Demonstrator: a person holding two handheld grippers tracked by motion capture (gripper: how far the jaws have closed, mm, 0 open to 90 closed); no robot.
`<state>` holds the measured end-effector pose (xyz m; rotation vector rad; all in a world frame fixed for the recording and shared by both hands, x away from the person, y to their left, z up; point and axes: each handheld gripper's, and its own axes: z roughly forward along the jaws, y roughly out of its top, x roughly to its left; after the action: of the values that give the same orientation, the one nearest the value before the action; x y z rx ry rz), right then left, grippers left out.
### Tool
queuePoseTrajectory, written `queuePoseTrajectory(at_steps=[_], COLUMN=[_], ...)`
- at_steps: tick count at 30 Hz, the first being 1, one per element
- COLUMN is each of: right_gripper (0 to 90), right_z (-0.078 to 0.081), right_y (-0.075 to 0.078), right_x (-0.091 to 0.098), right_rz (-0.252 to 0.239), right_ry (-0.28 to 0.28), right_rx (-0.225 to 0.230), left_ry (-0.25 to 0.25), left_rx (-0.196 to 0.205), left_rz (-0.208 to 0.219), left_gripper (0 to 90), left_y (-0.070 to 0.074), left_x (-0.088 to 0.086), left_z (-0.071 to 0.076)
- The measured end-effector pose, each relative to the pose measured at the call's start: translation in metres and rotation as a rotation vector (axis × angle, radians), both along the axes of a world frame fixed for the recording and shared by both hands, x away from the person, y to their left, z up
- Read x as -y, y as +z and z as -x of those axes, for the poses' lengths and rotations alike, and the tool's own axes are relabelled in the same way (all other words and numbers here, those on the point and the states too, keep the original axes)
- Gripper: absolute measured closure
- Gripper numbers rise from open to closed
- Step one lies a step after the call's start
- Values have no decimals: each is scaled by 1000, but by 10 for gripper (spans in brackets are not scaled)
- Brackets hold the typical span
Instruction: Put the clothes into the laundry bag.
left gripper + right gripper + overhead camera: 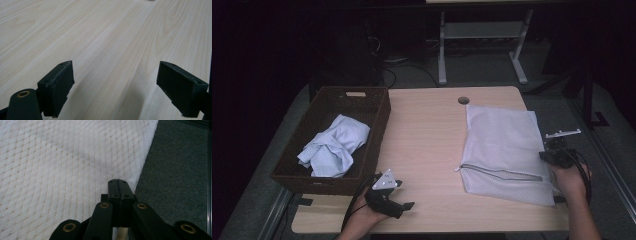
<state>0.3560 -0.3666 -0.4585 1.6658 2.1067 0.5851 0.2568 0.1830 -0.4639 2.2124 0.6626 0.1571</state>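
The mesh bag [504,152] lay flat just left of the right tongs [551,155], its zipper [502,171] toward the person. Those tongs sat at the bag's right edge, jaws pressed together with nothing visibly pinched between them. Well to the left, the left tongs [399,197] rested on the table [427,130], jaws spread wide and empty. Beyond them stood a basket [379,125] holding a blue cloth [334,145].

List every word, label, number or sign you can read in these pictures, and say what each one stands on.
None can be read.
The pale tag on the far rim of the wicker basket is too small and blurred to tell if it bears any text.
The white mesh bag, the blue cloth and the table show no writing.
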Motion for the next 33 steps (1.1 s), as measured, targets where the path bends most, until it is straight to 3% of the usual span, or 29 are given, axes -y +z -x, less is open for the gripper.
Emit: queuePoseTrajectory(at_steps=[10, 13, 16, 17, 18, 24, 31, 33], right_gripper=[897, 881, 822, 744, 744, 535, 411, 378], right_z=[0, 3, 7, 10, 10, 21, 29, 32], right_y=[-1, 0, 6, 10, 10, 20, 29, 30], right_x=[13, 15, 12, 9, 9, -8, -30, -36], right_rz=[32, 12, -9, -21, -21, -44, -131, -135], right_ry=[-49, -49, -34, -18, -18, 45, 111, 134], right_rx=[-2, 11, 33, 55, 55, 107, 132, 136], left_ry=[0, -2, 0, 0, -1, -1, -5, -5], left_rx=[-3, -2, -1, -2, -1, 2, 5, 5], left_rz=[-3, -4, -3, -1, -3, -7, -15, -15], left_gripper=[140, 140, 140, 140, 140, 140, 140, 140], left_y=[-1, -1, -1, 0, 0, 0, 1, 1], left_x=[0, 1, 1, 1, 0, -1, 0, -1], left_z=[0, 0, 0, 0, 0, 1, 1, 1])
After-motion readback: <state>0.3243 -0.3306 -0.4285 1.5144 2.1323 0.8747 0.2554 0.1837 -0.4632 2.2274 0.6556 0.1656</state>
